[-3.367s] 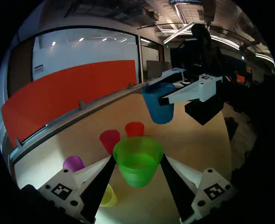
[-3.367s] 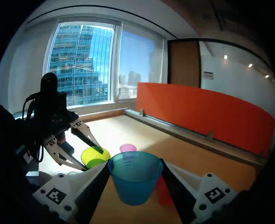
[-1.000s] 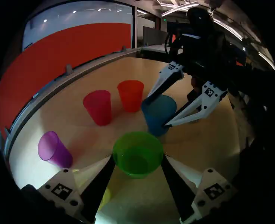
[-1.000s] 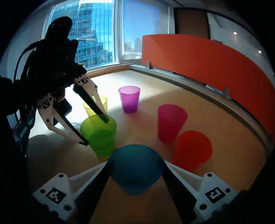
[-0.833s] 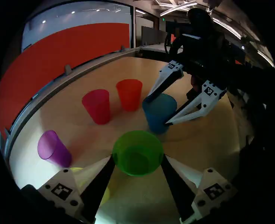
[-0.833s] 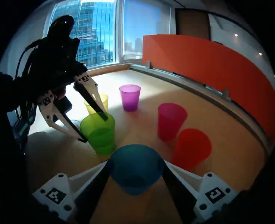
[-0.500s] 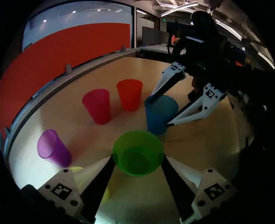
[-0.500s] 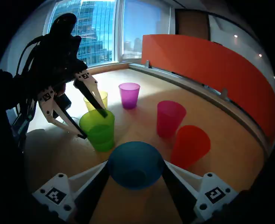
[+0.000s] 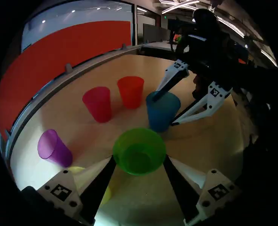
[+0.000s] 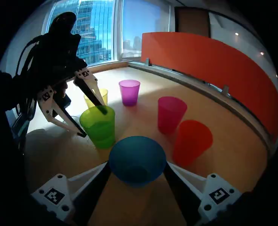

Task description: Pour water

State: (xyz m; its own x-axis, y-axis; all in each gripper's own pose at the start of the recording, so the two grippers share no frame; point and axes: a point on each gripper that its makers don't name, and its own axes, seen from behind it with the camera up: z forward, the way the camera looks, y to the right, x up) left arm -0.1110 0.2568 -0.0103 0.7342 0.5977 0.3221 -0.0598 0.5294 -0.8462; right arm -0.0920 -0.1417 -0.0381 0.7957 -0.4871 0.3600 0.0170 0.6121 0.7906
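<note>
The green cup point(image 9: 139, 151) is clamped by the left gripper point(image 9: 139, 159). At one o'clock, the blue cup point(image 9: 162, 113) is clamped by the right gripper point(image 10: 137, 164).

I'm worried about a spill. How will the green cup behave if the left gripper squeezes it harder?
The green cup looks like thin translucent plastic, so it would probably flex under a harder squeeze. Its smooth, tapered walls might let it slip in the left gripper. It seems light, with apparently little water inside.
</note>
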